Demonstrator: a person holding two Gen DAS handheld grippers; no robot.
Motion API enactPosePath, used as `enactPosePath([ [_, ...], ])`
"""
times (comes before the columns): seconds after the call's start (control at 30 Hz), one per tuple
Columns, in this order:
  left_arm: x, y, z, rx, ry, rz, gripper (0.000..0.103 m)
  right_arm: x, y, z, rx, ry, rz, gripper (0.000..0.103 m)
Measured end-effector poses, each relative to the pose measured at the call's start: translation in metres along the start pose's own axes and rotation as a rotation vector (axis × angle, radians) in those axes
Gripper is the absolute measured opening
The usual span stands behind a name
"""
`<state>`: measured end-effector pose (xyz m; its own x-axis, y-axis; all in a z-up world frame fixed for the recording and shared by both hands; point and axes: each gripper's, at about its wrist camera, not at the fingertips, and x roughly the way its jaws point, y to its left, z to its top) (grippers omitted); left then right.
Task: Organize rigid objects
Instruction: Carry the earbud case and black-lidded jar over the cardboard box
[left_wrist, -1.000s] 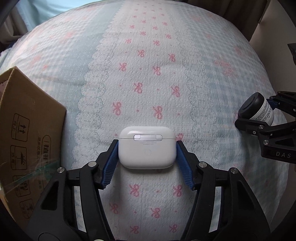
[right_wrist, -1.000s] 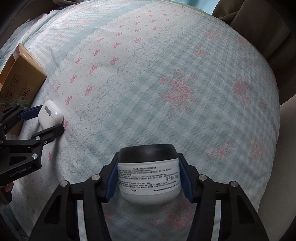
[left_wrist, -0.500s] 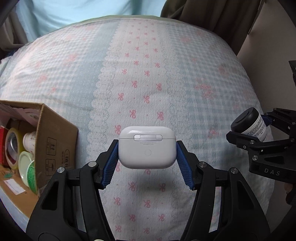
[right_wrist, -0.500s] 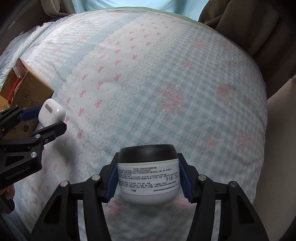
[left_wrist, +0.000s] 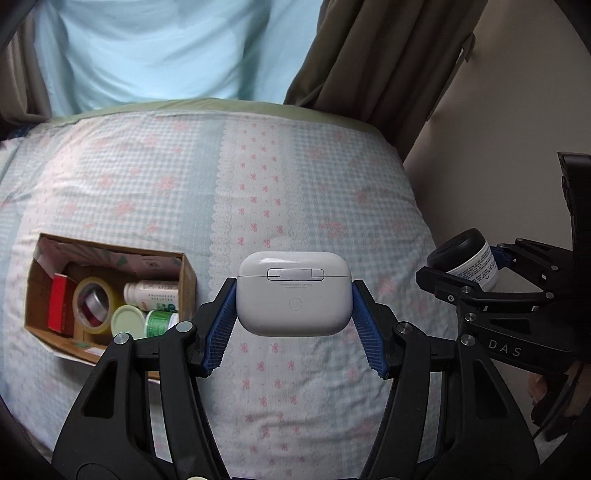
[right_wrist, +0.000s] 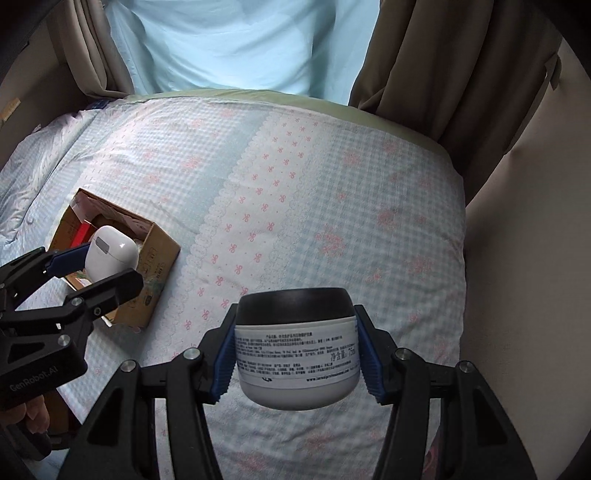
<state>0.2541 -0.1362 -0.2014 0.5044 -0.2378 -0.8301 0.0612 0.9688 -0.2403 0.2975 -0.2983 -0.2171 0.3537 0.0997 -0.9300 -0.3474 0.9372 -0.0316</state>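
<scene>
Two claws loaded, both raised over the bed (left_wrist: 332, 177). Left claw (left_wrist: 294, 317) clamps the white earbud case (left_wrist: 293, 293); right claw (right_wrist: 295, 356) clamps the black-lidded cream jar (right_wrist: 297, 354). Cardboard box (left_wrist: 190, 280) sits on the bed to the left, already crowded with a tape roll (left_wrist: 94, 301), bottles and a red packet. Risks: smooth case slipping from the blue pads; items bouncing off the box contents; claws colliding if both reach the narrow opening together; soft bedding tipping the box.
</scene>
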Motion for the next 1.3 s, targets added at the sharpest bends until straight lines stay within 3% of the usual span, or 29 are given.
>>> enactPosePath([
  [0.3, -0.106, 0.078, 0.011, -0.024, -0.044, 0.042, 0.057, -0.077, 0.079, 0.012, 0.024, -0.064, 0.061, 0.053],
  [0.6, -0.138, 0.199, 0.008, -0.019, -0.016, 0.075, 0.057, -0.080, 0.181, 0.034, 0.084, -0.076, 0.103, 0.053],
  [0.93, -0.093, 0.319, 0.015, 0.063, 0.100, 0.055, 0.057, -0.023, 0.284, 0.075, 0.250, -0.006, 0.106, 0.053],
  [1.3, 0.018, 0.380, 0.002, 0.076, 0.240, 0.029, 0.057, 0.087, 0.329, 0.081, 0.375, 0.065, 0.077, 0.053],
])
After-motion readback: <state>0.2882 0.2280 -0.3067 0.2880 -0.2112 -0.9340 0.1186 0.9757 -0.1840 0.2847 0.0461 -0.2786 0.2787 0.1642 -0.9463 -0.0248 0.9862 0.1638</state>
